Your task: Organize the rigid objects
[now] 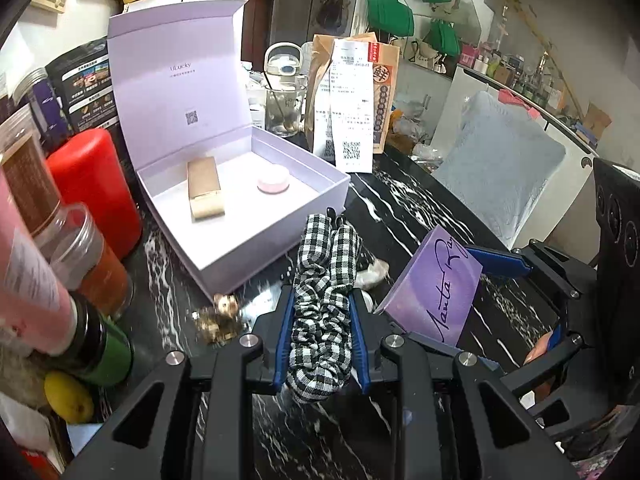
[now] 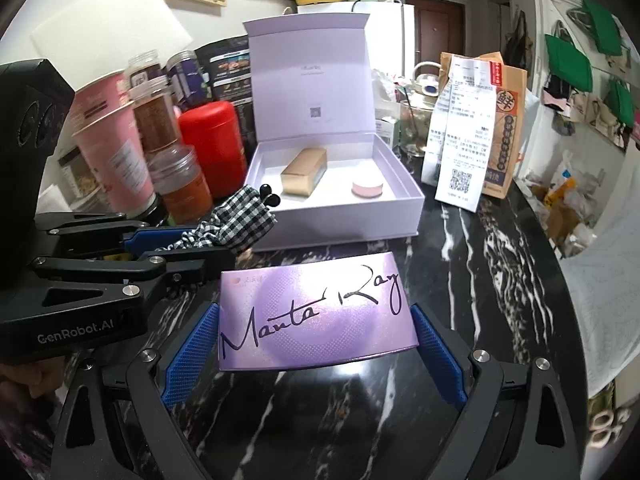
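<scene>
Right wrist: open box (image 2: 404, 204) holds two items

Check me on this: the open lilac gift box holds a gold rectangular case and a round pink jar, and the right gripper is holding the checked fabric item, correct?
Not quite. The right gripper holds the purple "Manta Ray" card box; the left gripper holds the black-and-white checked fabric item, as the left wrist view shows. The open lilac gift box does hold the gold rectangular case and round pink jar.

Black, white-veined marble tabletop (image 2: 500, 240), crowded along its far edge.

Open lilac box (image 1: 256, 240) at centre; red canister (image 1: 94, 188) and jars at nine o'clock, receipt-covered paper bag (image 2: 476, 132) at two o'clock, gold trinket (image 1: 218, 320) near the box corner.
</scene>
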### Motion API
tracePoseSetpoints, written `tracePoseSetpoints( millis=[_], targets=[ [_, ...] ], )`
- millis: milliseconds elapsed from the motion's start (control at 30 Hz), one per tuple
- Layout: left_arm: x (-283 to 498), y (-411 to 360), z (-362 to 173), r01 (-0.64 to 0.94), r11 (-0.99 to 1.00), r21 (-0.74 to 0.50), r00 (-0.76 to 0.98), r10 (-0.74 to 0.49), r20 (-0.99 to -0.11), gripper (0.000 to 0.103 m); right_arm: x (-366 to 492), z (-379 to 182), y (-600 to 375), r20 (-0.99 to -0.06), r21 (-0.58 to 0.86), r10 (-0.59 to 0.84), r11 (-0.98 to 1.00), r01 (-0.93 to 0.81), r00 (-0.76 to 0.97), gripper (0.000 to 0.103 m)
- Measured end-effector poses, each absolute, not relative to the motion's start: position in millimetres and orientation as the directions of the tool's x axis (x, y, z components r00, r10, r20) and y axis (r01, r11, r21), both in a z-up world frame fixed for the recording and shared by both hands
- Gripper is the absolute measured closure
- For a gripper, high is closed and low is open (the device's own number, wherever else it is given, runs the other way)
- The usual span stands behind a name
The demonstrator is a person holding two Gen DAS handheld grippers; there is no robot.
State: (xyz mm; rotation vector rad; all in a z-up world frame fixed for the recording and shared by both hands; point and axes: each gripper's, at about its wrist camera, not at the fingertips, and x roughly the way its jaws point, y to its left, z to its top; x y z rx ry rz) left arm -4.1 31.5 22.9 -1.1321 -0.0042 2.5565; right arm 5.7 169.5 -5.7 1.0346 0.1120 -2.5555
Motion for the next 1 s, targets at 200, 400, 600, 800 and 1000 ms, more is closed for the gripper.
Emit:
tracePoseSetpoints(
  millis=[200,400,600,800,1000],
  targets=[
    [-26,31,30,-0.304,-0.943,-0.134,-0.63,0.305,-0.714,0.077,-18,1,173,-0.678,0.067,-0.317,-0.925,0.373,-0.664,0.008],
    [-46,28,36,-0.288,-0.949,-0.131,-0.648,0.294,-0.702,0.077,-42,10,176,-0.663,0.062,-0.322,-0.923,0.379,-0.676,0.008],
    [-64,24,43,-0.276,-0.952,-0.129,-0.666,0.286,-0.689,0.077,-63,18,174,-0.65,0.044,-0.327,-0.917,0.395,-0.686,0.008],
    [-85,19,48,-0.261,-0.957,-0.126,-0.681,0.276,-0.679,0.077,-83,28,170,-0.631,0.025,-0.332,-0.912,0.409,-0.701,0.008],
    [-104,14,54,-0.245,-0.962,-0.121,-0.698,0.262,-0.667,0.077,-105,35,167,-0.617,0.015,-0.335,-0.91,0.415,-0.712,0.008]
  ],
)
